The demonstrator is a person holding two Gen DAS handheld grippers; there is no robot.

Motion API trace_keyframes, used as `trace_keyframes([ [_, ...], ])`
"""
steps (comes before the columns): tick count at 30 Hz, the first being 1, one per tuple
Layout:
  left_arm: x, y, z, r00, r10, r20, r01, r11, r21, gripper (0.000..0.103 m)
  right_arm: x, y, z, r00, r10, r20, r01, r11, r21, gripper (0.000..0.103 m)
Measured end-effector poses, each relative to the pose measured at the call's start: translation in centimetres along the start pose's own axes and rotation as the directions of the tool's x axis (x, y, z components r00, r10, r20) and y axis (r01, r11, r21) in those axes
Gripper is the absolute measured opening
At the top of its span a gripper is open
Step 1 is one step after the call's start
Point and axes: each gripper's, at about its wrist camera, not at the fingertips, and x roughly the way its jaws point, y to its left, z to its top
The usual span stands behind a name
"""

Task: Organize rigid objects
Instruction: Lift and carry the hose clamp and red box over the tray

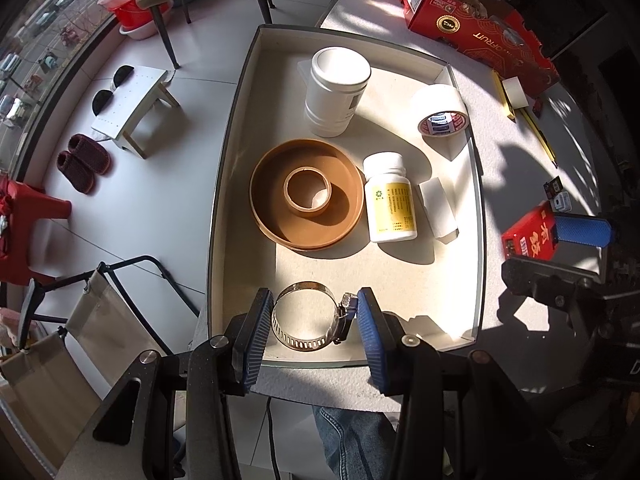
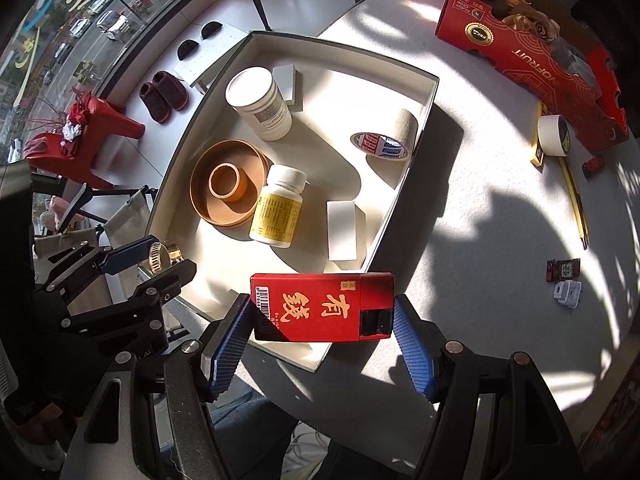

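Note:
A shallow white tray (image 1: 228, 160) holds a brown ring dish (image 1: 306, 194), a white jar (image 1: 338, 90), a yellow-label pill bottle (image 1: 390, 198), a tape roll (image 1: 440, 116) and a white block (image 1: 438, 208). My left gripper (image 1: 312, 318) is shut on a metal hose clamp (image 1: 306, 320) at the tray's near end. My right gripper (image 2: 322, 312) is shut on a red box (image 2: 322, 306) with gold characters, held over the tray's (image 2: 404, 184) near corner. The left gripper (image 2: 148, 258) with the clamp (image 2: 160, 256) also shows in the right wrist view.
A red fruit carton (image 2: 528, 52), a second tape roll (image 2: 552, 136), pencils (image 2: 576, 200) and small items (image 2: 564, 280) lie on the white table to the right. Stools, slippers and a chair stand on the floor to the left.

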Motion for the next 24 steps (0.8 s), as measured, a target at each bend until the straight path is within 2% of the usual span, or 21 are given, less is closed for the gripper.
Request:
trace_keyframes([
  [24,2.6,-0.2,0.3,0.997,0.043,-0.063,-0.042,0.999,0.023,0.046,2.8,0.1,0.9,0.997,0.057,-0.061,-0.054,0.997,0.046,0.071],
])
